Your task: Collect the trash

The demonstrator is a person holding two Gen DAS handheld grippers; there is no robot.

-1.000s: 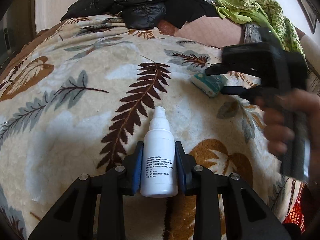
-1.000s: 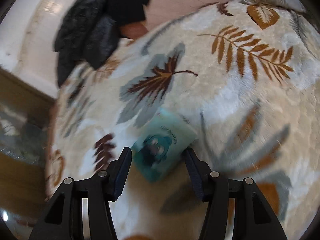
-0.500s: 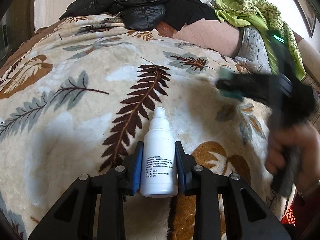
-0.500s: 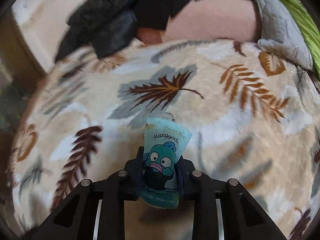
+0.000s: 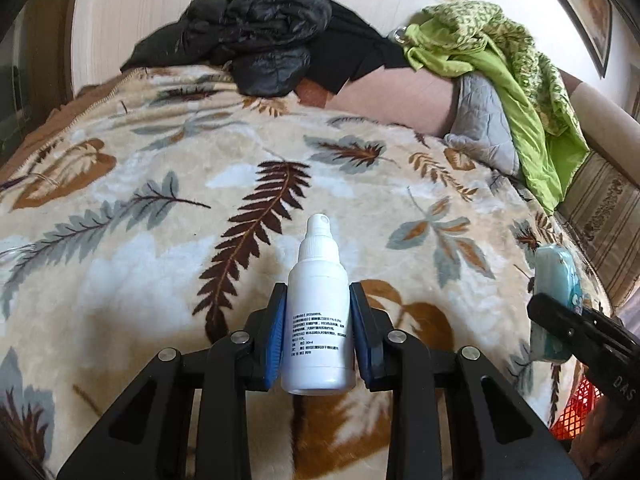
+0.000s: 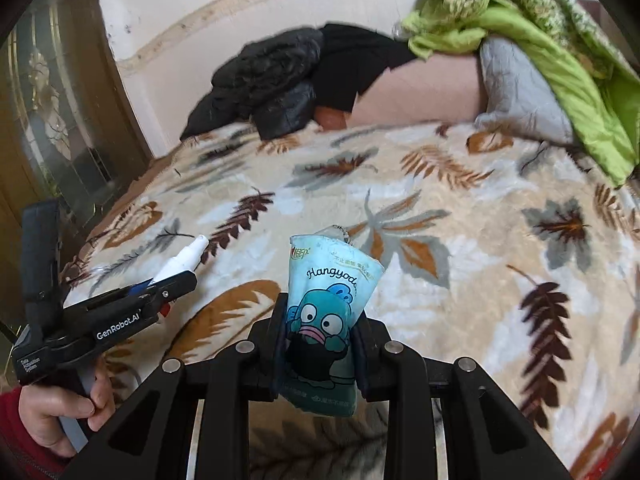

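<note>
A small white spray bottle (image 5: 316, 268) stands between the blue pads of my left gripper (image 5: 318, 304), which is shut on its body just above the leaf-patterned blanket (image 5: 160, 240). My right gripper (image 6: 320, 312) is shut on a teal tissue packet (image 6: 332, 280) with a cartoon face, lifted clear of the blanket. In the left wrist view the right gripper (image 5: 556, 320) with the packet (image 5: 554, 276) is at the right edge. The right wrist view shows the left gripper (image 6: 176, 280) and the bottle's nozzle (image 6: 184, 258) at the left, with a hand (image 6: 60, 412) on the handle.
A black jacket (image 5: 248, 40) lies piled at the far end of the bed. Green cloth (image 5: 500, 64) drapes over a grey pillow (image 5: 480, 128) at the far right. A red mesh basket (image 5: 576, 412) shows past the bed's right edge. A dark wooden door (image 6: 48, 120) stands at the left.
My right gripper closed on the teal packet, lifted it off the blanket and swung back toward the bed's near right edge. The left gripper rose slightly with the bottle.
</note>
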